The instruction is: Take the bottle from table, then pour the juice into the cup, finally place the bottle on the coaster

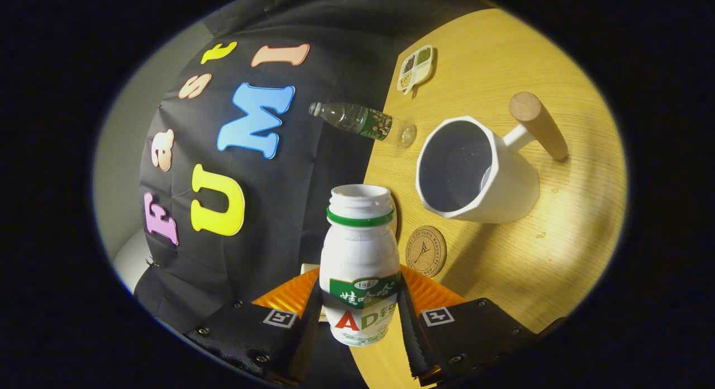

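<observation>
Bottle (360,260) base hidden between clamping hand-held gripper (360,313) fingers.

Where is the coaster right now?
In the gripper view the coaster lies flat on the table, just beyond the fingers, between the held bottle and the white cup.

A wooden table (558,255) carries two things apart from the task's own. A clear plastic water bottle (360,121) with a dark green label and a pale cap stands at the table's edge by the black cloth wall (313,171). Farther along that edge sits a small pale tray (415,69) split into four compartments, each holding something grainy: green, dark, and two lighter fills too small to tell.
</observation>
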Demonstrator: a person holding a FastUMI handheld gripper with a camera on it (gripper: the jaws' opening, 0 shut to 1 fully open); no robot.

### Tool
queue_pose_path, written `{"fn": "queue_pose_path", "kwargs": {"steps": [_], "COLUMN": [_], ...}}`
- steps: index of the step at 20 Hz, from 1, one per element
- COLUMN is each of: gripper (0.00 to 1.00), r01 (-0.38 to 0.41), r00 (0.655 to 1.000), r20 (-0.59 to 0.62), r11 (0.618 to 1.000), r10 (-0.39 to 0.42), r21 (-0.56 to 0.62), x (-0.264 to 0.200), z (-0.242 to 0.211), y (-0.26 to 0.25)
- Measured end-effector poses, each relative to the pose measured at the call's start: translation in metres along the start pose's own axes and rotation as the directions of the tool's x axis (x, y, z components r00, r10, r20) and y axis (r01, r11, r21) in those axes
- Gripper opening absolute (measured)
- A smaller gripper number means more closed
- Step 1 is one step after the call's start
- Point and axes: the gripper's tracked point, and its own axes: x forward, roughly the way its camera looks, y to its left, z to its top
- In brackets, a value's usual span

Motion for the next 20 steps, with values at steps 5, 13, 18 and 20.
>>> {"fn": "queue_pose_path", "kwargs": {"steps": [5, 13, 18, 20], "gripper": [0.66, 0.66, 0.66, 0.66], "r01": [0.000, -0.006, -0.001, 0.004], "r00": [1.000, 1.000, 1.000, 1.000], "r20": [0.024, 0.020, 0.019, 0.010], "r11": [0.994, 0.973, 0.960, 0.956], "r10": [-0.002, 0.001, -0.005, -0.008], "r21": [0.113, 0.229, 0.280, 0.293], "x": [-0.002, 0.001, -0.002, 0.001], "z": [0.008, 0.015, 0.019, 0.018], "y": [-0.001, 0.005, 0.006, 0.008]}}
